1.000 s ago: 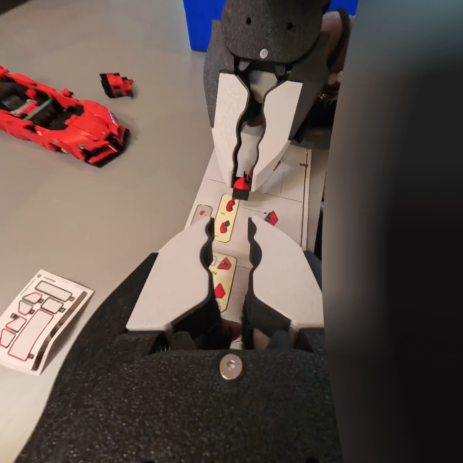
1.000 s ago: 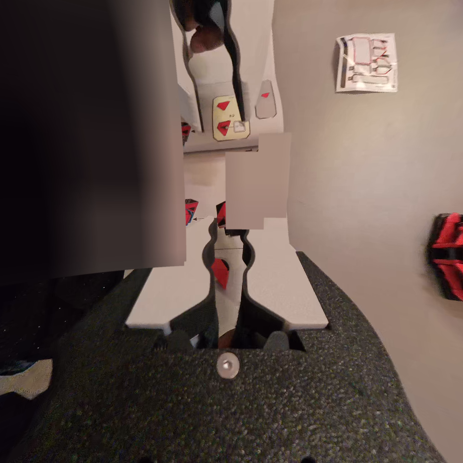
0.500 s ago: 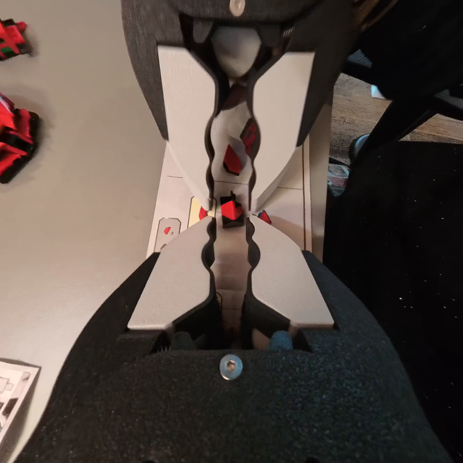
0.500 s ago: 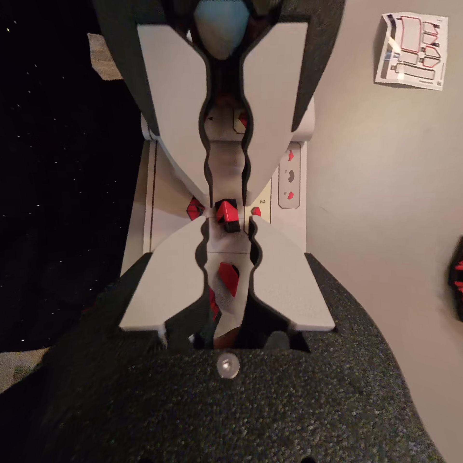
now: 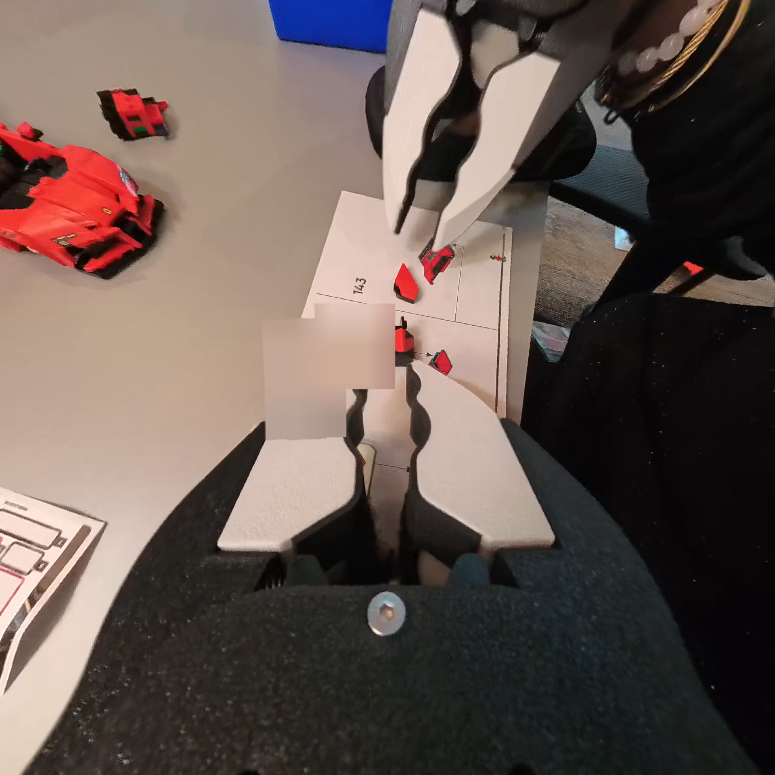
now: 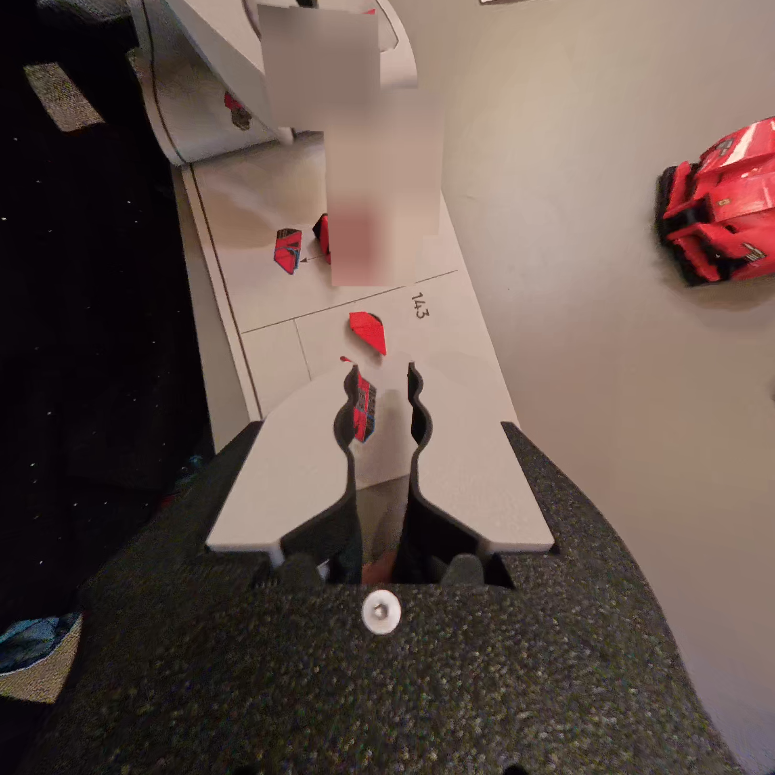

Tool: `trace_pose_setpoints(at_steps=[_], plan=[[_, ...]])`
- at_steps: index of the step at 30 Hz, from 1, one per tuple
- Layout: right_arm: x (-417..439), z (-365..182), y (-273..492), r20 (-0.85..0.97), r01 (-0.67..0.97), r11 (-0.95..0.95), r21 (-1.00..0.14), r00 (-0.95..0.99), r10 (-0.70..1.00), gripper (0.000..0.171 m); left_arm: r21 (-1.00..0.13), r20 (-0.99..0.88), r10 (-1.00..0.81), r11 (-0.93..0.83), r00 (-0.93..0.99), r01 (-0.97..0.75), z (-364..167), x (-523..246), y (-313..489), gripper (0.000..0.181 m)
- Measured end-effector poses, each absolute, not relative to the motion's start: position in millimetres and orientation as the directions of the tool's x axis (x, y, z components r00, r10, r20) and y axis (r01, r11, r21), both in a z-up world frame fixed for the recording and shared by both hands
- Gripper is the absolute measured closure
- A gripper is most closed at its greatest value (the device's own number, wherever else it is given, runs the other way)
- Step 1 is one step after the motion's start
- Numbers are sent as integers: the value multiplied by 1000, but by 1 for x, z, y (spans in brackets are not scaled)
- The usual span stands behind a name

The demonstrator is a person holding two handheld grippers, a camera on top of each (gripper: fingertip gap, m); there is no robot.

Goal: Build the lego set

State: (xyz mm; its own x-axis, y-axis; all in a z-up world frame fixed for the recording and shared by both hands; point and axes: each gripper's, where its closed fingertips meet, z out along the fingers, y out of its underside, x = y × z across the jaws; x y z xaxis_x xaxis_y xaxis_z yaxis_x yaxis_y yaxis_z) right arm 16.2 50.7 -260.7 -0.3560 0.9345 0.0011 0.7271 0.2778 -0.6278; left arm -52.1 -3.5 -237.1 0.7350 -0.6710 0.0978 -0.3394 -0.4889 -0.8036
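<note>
- Both grippers, tip to tip half a second ago, are now standing apart over the instruction booklet (image 5: 356, 251). The right gripper (image 5: 417, 237) is hanging above the booklet's far end and the left gripper (image 5: 382, 392) is hovering over its near end.
- Well left of the booklet's near end, a white sticker sheet (image 5: 33, 557) with red-outlined shapes is lying flat on the grey table (image 5: 209, 293).
- Left of the booklet, the red car (image 5: 71, 214) is sitting on its wheels. It is low and wedge-nosed, with black trim around the nose and a dark open cockpit.
- Beyond the car, still left of the booklet, a small red-and-black sub-assembly (image 5: 132, 113) with a green spot is resting alone.
- On the booklet's open page, a loose red wedge brick (image 5: 406, 285) with a black underside is lying between the two grippers, touching neither.
- Just nearer on the same page, a red-and-black shape (image 5: 403, 339) is showing beside a printed arrow, half covered. I cannot tell whether it is a brick or print.
- The left gripper's jaws are standing parted with only bare page between them.
- The right gripper's jaws are likewise spread and gripping nothing, one tip pointing down at a red printed figure (image 5: 436, 262).
- Right of the booklet, a beaded bracelet (image 5: 662, 50) is showing on the wrist behind the right gripper.
</note>
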Motion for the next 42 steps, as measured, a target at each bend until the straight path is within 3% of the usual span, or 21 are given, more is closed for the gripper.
trace_pose_setpoints(at_steps=[6, 9, 17, 21, 24, 33, 36, 39, 42], plan=[[-1, -273, 39, -135, 761, 224, -609, -377, 916, 148, -812, 112, -675, -485, 729, -324, -235, -47, -14, 164], [-2, -273, 36, -135, 755, 230, -614, -388, 912, 156, -814, 112, -670, -485, 734, -319, -236, -47, -16, 164], [-6, -259, 27, 194, 558, 452, -696, -460, 867, 156, -827, 193, -625, -519, 756, -218, -231, -46, -13, 161], [-14, -229, 19, 401, 384, 548, -743, -401, 824, 156, -848, 358, -573, -531, 737, 0, -216, -37, -5, 159], [-18, -207, 12, 548, 276, 642, -715, -348, 760, 156, -820, 504, -568, -551, 651, 154, -203, -25, -2, 160], [-18, -185, -6, 656, 185, 730, -659, -335, 677, 156, -788, 598, -621, -574, 507, 225, -190, -8, -5, 173], [-18, -180, -8, 614, 168, 688, -706, -340, 712, 156, -821, 554, -660, -533, 508, 203, -186, -8, -6, 175], [-16, -170, -3, 388, 180, 479, -859, -380, 840, 158, -864, 475, -698, -486, 535, 133, -187, -12, -8, 175], [-15, -173, -3, 132, 280, 288, -916, -468, 874, 154, -899, 385, -726, -434, 570, 54, -189, -14, -9, 175]])
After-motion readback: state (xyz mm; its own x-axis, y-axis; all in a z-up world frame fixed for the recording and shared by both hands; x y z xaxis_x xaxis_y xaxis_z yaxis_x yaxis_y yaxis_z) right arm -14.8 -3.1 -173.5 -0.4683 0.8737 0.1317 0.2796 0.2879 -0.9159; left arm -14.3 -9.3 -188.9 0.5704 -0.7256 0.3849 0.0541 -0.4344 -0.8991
